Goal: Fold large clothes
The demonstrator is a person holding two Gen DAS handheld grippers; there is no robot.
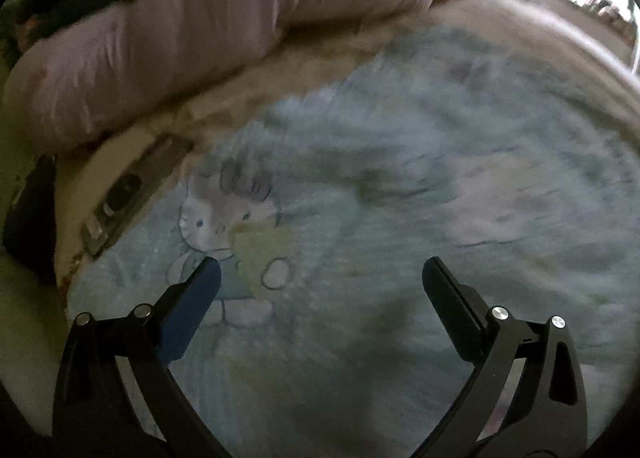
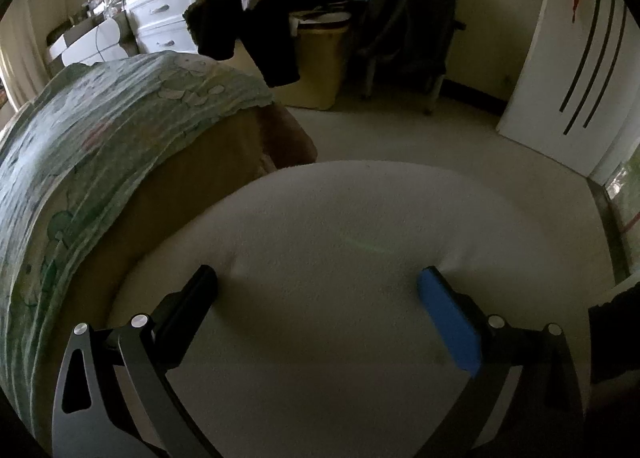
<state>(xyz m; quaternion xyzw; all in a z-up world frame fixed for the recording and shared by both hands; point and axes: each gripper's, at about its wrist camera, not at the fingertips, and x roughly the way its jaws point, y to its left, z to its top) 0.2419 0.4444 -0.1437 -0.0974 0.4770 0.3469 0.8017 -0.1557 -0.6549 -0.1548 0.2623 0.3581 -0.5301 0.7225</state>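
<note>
Left wrist close over the blue blanket (image 1: pixel 400 186); right wrist low, facing the room, blanket shared.

Left hand-held gripper (image 1: pixel 320 270): jaws spread wide, nothing between them. Its blue-padded finger (image 1: pixel 192 314) rises from 7 o'clock in the left wrist view, the black finger (image 1: pixel 452 310) from 5 o'clock; both tips point toward 12 o'clock.

Right hand-held gripper (image 2: pixel 318 278): jaws likewise wide apart, nothing clamped. Black finger (image 2: pixel 192 298) at 7 o'clock, blue-padded finger (image 2: pixel 450 322) at 5 o'clock. The person's hands are not visible in either view.
</note>
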